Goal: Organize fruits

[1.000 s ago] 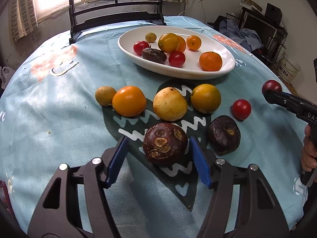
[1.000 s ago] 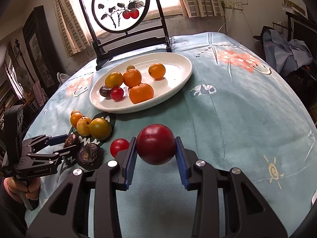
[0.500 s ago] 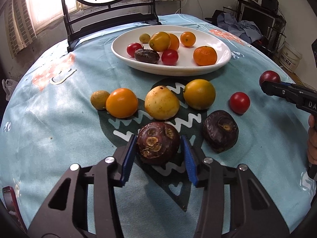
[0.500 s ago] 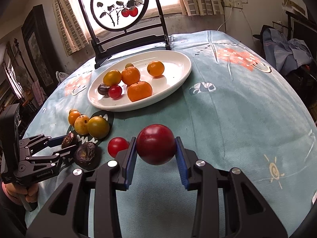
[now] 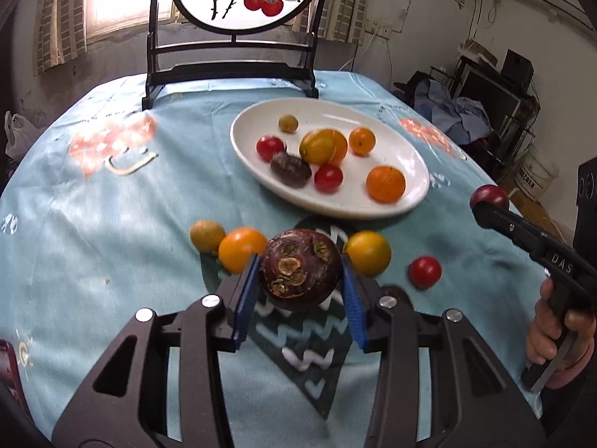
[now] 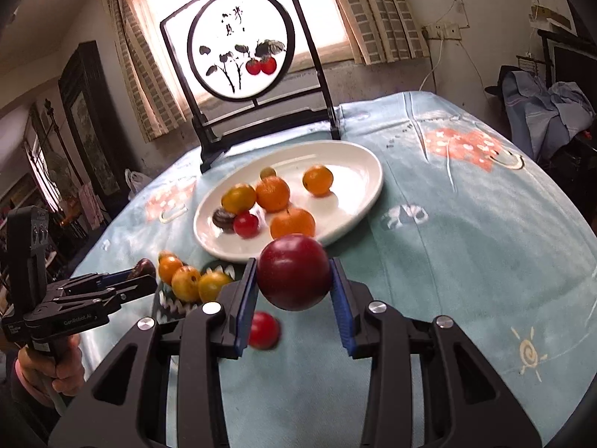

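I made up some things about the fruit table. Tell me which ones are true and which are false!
1. The left gripper holds a wrinkly dark fruit. True.
2. The right gripper is empty. False: it grips a dark red fruit.
3. The white plate has no fruit on it. False: several fruits lie on it, among them an orange.
4. A small red tomato sits on the blue tablecloth. True.

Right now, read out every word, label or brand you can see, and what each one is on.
"DAS": right tool, printed on its body.
"GenRobot.AI": left tool, on its body.
Brush characters on the round painted screen: too small to read.
Label on the white bucket: blurred.
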Demonstrator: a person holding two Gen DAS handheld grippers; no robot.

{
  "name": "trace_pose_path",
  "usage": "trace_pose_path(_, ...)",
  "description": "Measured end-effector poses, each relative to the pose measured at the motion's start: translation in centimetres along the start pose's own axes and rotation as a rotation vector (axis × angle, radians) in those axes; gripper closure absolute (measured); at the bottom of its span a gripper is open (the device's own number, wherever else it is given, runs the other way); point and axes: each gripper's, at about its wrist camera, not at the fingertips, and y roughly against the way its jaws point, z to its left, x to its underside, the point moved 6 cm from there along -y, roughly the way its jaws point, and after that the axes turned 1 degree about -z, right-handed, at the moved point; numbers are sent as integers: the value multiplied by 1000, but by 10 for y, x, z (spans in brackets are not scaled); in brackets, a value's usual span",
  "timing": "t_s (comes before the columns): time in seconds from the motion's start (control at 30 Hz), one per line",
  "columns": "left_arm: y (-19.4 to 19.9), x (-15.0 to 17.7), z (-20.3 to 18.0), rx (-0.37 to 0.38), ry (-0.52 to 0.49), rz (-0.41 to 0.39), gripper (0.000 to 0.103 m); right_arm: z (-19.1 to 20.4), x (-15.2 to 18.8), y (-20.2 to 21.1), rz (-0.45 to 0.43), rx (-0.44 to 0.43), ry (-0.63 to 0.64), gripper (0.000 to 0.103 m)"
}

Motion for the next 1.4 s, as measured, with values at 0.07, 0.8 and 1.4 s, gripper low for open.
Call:
trace_pose_path(0.07, -10, -26, -8, 6, -2, -18, 60, 2, -16, -10, -31, 15, -11, 65)
trace_pose_path(0.8, -7, -28, 40, -352, -42, -70, 2, 45, -16, -44, 81, -54, 50, 44)
trace_pose_path(1.4, 5, -20, 75, -365, 79, -29, 2, 100, 68, -62, 384, -26, 340, 44)
